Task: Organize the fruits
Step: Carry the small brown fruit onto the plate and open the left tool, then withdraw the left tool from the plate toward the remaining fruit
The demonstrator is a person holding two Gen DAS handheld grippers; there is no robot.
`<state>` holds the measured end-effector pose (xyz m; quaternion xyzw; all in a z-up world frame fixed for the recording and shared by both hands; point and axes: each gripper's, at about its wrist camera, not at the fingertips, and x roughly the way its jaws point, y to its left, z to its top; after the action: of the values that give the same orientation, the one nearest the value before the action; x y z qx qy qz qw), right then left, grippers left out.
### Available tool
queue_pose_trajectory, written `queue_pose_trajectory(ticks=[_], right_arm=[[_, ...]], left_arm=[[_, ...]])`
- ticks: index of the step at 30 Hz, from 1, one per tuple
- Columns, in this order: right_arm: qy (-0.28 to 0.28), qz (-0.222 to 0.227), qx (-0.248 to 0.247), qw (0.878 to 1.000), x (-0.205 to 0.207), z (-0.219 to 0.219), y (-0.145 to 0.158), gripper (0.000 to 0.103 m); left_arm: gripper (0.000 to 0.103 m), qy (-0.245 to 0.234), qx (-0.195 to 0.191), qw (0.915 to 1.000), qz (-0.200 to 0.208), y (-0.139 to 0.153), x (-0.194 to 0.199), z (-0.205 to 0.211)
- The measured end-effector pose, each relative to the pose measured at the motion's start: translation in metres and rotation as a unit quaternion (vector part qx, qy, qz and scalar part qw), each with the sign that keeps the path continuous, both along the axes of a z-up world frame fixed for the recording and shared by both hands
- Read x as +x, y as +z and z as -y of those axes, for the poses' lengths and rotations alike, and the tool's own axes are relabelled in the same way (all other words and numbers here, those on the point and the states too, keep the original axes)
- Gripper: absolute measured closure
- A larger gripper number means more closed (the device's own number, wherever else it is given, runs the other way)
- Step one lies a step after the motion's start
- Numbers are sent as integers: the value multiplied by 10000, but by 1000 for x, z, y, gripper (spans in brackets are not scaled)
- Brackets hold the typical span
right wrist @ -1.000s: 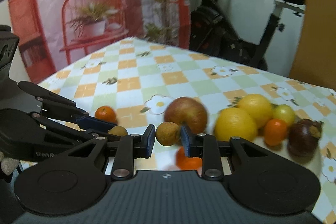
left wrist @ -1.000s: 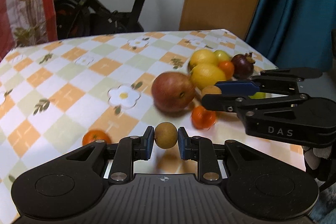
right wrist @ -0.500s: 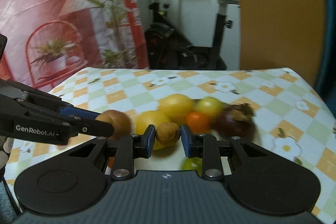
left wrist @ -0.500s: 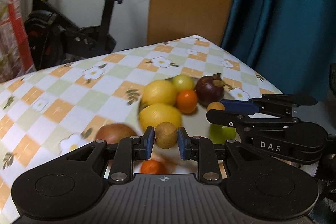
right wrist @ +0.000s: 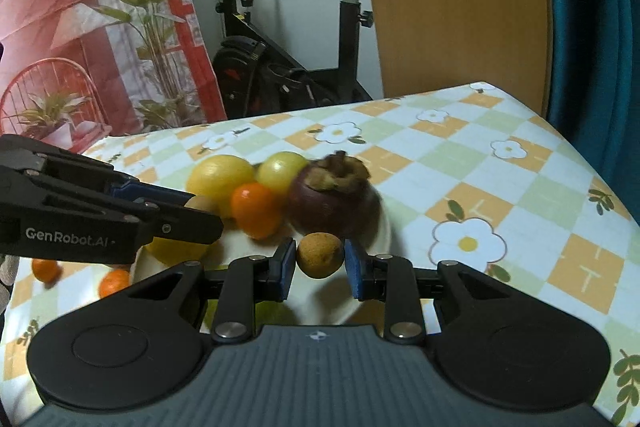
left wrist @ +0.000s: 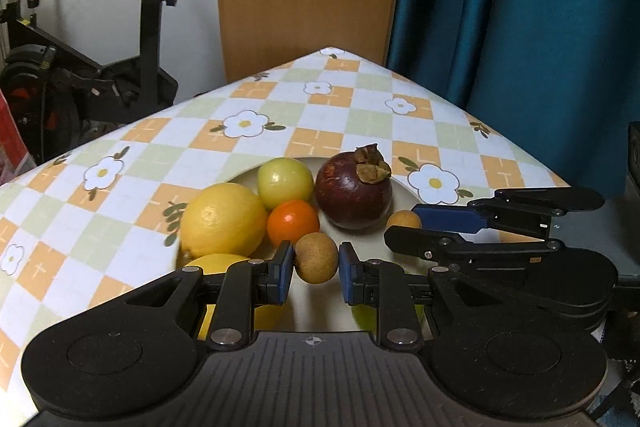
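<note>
Both grippers, left (left wrist: 316, 263) and right (right wrist: 320, 261), are clamped on a longan each. Lower them onto bare plate (left wrist: 400, 189) at the mangosteen's (left wrist: 354, 197) six o'clock, then release gently so neither rolls.

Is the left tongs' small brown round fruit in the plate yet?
No. Small brown round fruit is clamped between left tongs, above white plate.
</note>
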<state>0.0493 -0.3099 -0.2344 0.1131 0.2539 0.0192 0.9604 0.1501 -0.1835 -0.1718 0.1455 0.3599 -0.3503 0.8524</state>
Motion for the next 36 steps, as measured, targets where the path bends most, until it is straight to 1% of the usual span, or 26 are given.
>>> queue_pose_trajectory(ticks=[3,7,17,29,32,34,36], right_arm=[[-25,-4,69,10000,1,6,-3,74],[40,-27,-5,10000,6,5,-4,74],[85,-84,4,9999,10,4,-6,74],[42,-174,-58,9998,12,2,-4,73],[45,-164,-80,9998,11,2,-2,72],[35,-145,-88,9999,10,2,1,72],[18,-115,-97,9999,8,2,4,72]], left_arm=[[77,-42,65,10000,-32,-4,4,5],[77,-28,84,9999,-138,-7,8,8],[77,16,146,9995,-264,-14,15,10],[77,22,188,9995,-255,-15,14,11],[74,56,154,9996,-248,-12,13,9],[69,91,129,9996,-242,-9,12,6],[68,88,75,9997,-207,-6,8,3]])
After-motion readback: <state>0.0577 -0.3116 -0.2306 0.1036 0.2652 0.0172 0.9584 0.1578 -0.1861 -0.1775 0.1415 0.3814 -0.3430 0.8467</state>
